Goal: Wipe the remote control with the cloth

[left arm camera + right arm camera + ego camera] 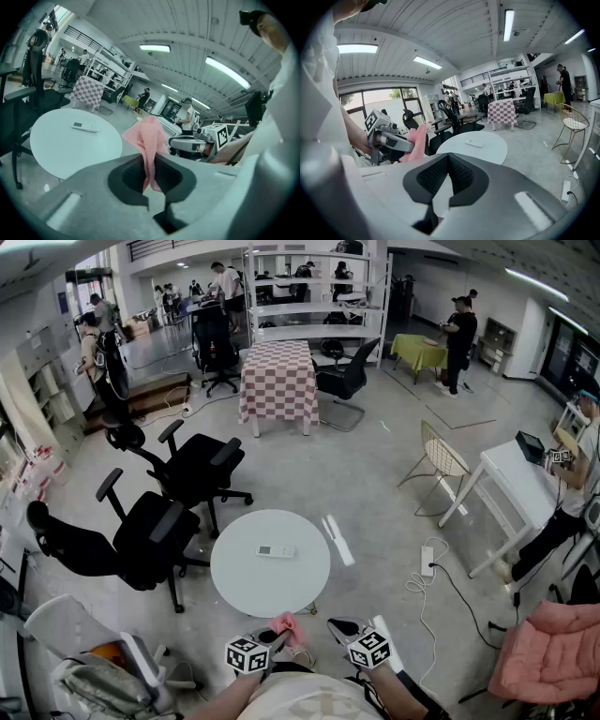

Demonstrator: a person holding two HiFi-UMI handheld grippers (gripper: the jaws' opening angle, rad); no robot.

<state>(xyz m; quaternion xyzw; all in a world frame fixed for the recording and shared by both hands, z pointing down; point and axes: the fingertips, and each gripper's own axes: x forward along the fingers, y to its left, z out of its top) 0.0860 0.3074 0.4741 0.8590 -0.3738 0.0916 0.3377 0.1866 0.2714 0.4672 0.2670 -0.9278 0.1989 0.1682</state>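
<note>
A white remote control (pixel 276 550) lies near the middle of the round white table (pixel 239 582). Both grippers hover off the table's near edge, close to my body. My left gripper (pixel 273 637) is shut on a pink cloth (pixel 286 625), which stands up out of its jaws. In the left gripper view the cloth (pixel 149 140) is pinched between the pads, with the remote (pixel 85 126) far ahead on the table (pixel 56 150). My right gripper (pixel 341 625) is shut with nothing in it. Its own view shows the remote (pixel 474 143) and the left gripper (pixel 389 140) holding the cloth (pixel 415 138).
Two black office chairs (pixel 150 531) stand left of the table, and a white chair (pixel 89 652) at lower left. A power strip with cable (pixel 427 563) lies on the floor to the right, near a white desk (pixel 516 484). A pink-cushioned seat (pixel 548 652) is at lower right.
</note>
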